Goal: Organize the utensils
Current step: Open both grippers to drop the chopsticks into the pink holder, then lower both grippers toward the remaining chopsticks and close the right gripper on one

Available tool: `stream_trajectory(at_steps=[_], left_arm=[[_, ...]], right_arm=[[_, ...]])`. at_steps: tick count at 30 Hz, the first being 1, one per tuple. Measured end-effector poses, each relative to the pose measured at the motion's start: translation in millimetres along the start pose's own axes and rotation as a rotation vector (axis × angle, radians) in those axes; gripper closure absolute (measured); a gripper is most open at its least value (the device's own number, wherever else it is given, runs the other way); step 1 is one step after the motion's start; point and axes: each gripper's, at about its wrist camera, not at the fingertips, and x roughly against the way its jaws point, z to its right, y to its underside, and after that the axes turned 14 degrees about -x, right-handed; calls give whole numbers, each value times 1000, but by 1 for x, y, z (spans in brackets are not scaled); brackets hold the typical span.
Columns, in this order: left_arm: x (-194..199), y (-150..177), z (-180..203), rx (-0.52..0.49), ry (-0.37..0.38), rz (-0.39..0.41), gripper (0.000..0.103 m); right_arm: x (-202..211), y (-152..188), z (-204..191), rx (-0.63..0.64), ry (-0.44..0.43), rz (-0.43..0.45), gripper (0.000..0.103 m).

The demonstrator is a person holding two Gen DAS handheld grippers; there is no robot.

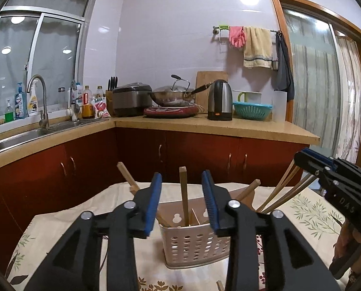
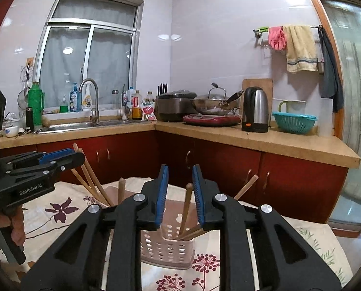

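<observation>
**Both grippers open above the utensil holder**

Your left gripper (image 1: 181, 184) hangs over the near side of the utensil holder (image 1: 195, 245) with its blue pads (image 1: 153, 201) spread apart. Nothing is pressed between them. One wooden stick (image 1: 184, 194) stands upright in the gap between the pads, farther off, with its lower end inside the holder; the pads do not touch it.

Your right gripper (image 2: 180, 181) is likewise spread, more narrowly. A brown wooden handle (image 2: 187, 203) rises from the holder in the gap between its pads, clear of both of them.

The utensil holder is a perforated plastic basket with inner dividers. It stands upright on the table (image 1: 59, 220), which is covered with a cream cloth printed with leaves and dark red flowers. Several wooden utensils lean out of it at different angles. In the left wrist view, a bundle of chopsticks (image 1: 284, 191) leans toward the right gripper from the holder's right side; whether they touch that gripper you cannot tell. In the right wrist view, the same bundle appears at the left, just beside the left gripper's tip.

A hand (image 2: 15, 228) is visible on the left gripper's grip.

Beyond the table runs an L-shaped counter (image 1: 216, 126) over red cabinets. It carries a sink (image 1: 18, 138), a rice cooker (image 1: 132, 99), a wok (image 1: 173, 95), a kettle (image 1: 219, 100) and a teal colander (image 1: 252, 110).
</observation>
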Motion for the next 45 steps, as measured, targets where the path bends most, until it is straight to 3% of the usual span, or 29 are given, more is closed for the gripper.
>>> stream_trajectory(at_steps=[9, 17, 26, 38, 45], left_arm=[[36, 8, 0, -1, -36, 5, 59], [76, 46, 8, -21, -55, -72, 59], [107, 92, -5, -18, -64, -162, 59], [125, 138, -25, 13, -65, -231, 59], [125, 143, -31, 42, -64, -237, 59]], right_arm=[[46, 14, -4, -25, 23, -11, 80], [83, 62, -9, -60, 63, -77, 80], [108, 121, -37, -74, 46, -160, 80], [92, 199, -52, -79, 71, -362, 80], [82, 220, -52, -72, 96, -439, 80]])
